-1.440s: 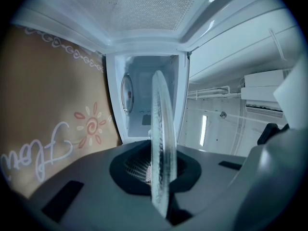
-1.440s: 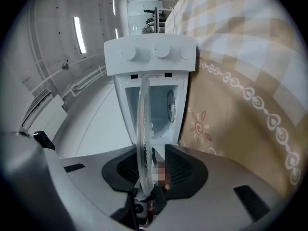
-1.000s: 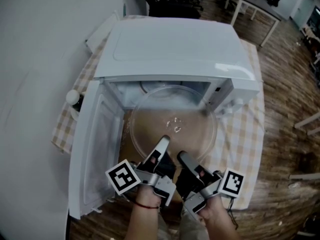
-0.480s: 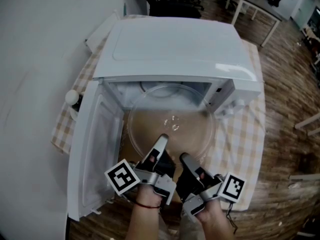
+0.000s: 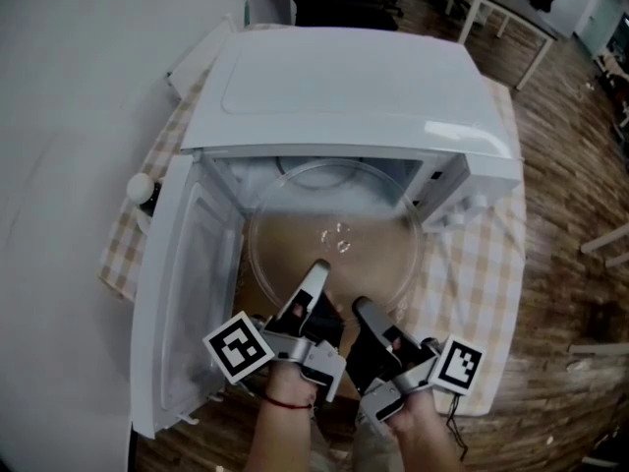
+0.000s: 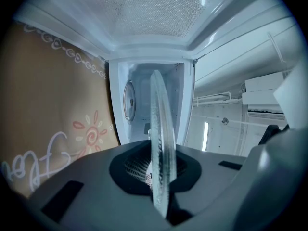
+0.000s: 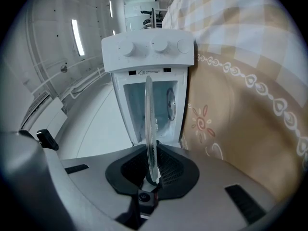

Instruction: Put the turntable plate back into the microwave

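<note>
Glass turntable plate (image 5: 334,239) held level at the open mouth of the white microwave (image 5: 344,87), 2 grippers on its near rim.
Head view: far part of plate under the oven's top and inside the cavity, near part out in front, brown patterned surface showing through the glass. Whether it rests on the cavity floor: cannot tell. Door (image 5: 182,303) swung wide to the left. Left gripper (image 5: 316,275) clamped on the rim, pads pressing the glass edge, which runs up between its jaws in the left gripper view. Right gripper (image 5: 358,309) just beside it; its jaws have just been closing and now pinch the same rim between the pads. Checked tablecloth (image 5: 472,264) under the oven, wooden floor (image 5: 560,214) beyond.
</note>
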